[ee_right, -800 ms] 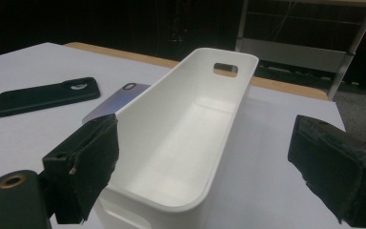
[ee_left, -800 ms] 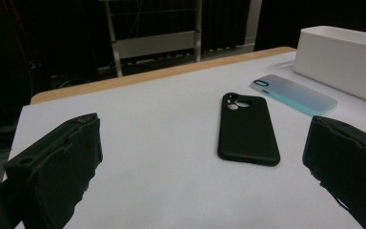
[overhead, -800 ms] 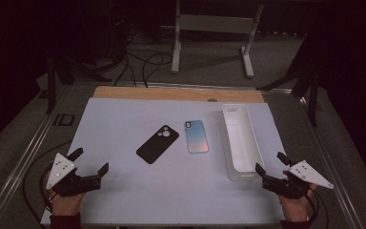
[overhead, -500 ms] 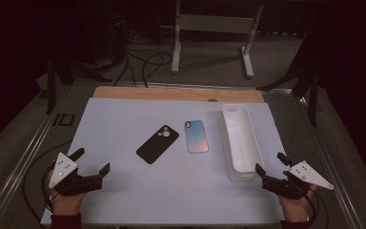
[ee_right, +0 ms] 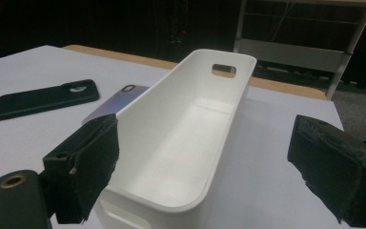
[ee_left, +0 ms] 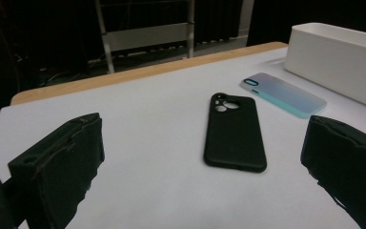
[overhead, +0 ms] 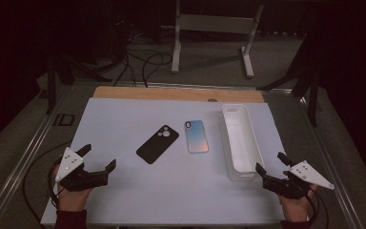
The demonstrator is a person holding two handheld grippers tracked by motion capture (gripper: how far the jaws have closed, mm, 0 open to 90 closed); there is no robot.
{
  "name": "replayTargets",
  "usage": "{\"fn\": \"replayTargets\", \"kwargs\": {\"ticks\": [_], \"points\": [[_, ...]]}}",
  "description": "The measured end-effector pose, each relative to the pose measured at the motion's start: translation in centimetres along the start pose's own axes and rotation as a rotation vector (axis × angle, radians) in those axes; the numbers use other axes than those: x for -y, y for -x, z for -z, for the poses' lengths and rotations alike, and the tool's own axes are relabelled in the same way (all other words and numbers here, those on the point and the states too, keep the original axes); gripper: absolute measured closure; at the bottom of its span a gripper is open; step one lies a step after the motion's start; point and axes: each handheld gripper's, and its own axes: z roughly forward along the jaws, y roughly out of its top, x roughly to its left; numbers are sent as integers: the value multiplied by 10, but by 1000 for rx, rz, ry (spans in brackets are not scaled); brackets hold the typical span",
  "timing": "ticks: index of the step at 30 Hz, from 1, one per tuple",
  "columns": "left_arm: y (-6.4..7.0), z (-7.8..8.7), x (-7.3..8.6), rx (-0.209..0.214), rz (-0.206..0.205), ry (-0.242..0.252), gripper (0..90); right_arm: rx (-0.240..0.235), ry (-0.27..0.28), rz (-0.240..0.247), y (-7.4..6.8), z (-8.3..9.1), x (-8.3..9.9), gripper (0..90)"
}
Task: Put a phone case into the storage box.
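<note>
A black phone case lies back up near the middle of the white mat. Just right of it lies a blue-pink phone case. My left gripper is open near the front left, and its jaws point at the black case from a short distance. The blue-pink case lies beyond it. My right gripper is open at the front right, just in front of the near end of a long white bin. The bin is empty.
A wooden table edge runs along the back of the mat. Metal rails border the table on both sides. Beyond the table stands a metal frame on a dark floor with cables.
My left gripper has edged slightly forward and to the right. The right gripper, both cases and the bin have stayed where they were.
</note>
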Motion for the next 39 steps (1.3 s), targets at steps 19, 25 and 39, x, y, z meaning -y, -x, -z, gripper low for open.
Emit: {"fn": "replayTargets", "kwargs": {"ticks": [19, 25, 39], "points": [[27, -59, -35, 88, -49, -25, 3, 4, -4, -2, 1, -1, 1, 100], [38, -81, -43, 113, -61, -40, 3, 5, -4, -2, 1, -1, 0, 100], [68, -124, -62, 170, -95, -59, 1, 6, 2, -3, 2, 1, 0, 100]]}}
